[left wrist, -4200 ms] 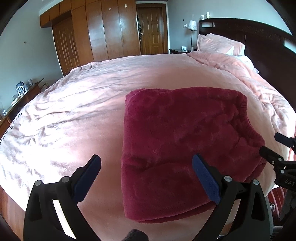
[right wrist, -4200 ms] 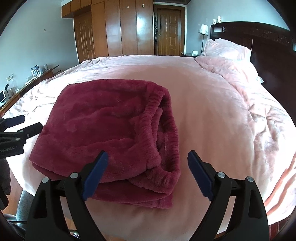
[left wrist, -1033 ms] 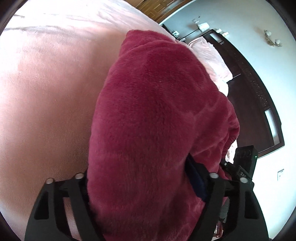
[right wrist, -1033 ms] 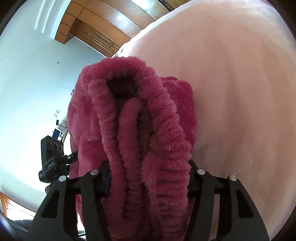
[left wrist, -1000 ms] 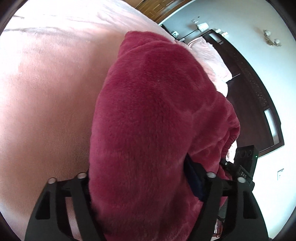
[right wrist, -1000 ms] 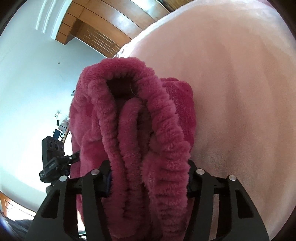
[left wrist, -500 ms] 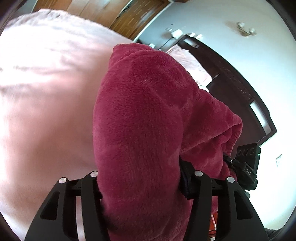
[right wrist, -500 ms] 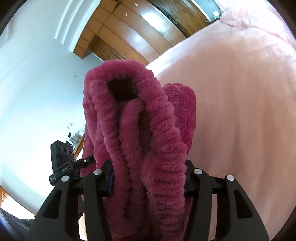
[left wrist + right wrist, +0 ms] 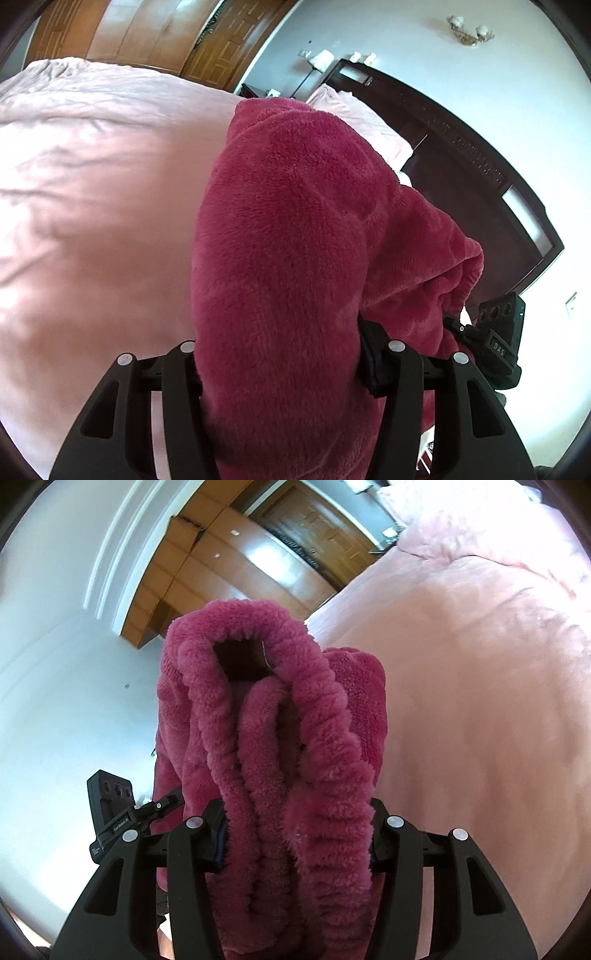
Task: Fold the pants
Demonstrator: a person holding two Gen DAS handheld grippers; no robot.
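The folded pants [image 9: 280,266], a thick bundle of dark red fleece, hang in the air above the pink bedcover [image 9: 92,192], clamped at both ends. In the left wrist view the bundle fills the middle of the picture and runs away from the camera toward the dark headboard [image 9: 480,155], its smooth folded side uppermost. In the right wrist view the ribbed elastic waistband [image 9: 325,738] faces the camera, doubled over on itself in stacked ridges with a dark opening at the top. The bundle's long axis appears to run from one gripper across to the other, roughly level.

The left gripper [image 9: 280,365] pinches the smooth end of the bundle; its jaws closed further onto the fleece within the last second, and the cloth bulges out between them. The right gripper [image 9: 295,834] pinches the waistband end, its jaws pressed into the pile on both sides. Each gripper shows at the edge of the other's view, low beside the fabric.

The cloth blocks most of what lies straight ahead of both cameras. Around it are a pink pillow [image 9: 354,114] against the headboard, a bedside lamp [image 9: 321,59], a wall light [image 9: 467,31], wooden wardrobe doors [image 9: 229,561] and a wooden door [image 9: 321,528].
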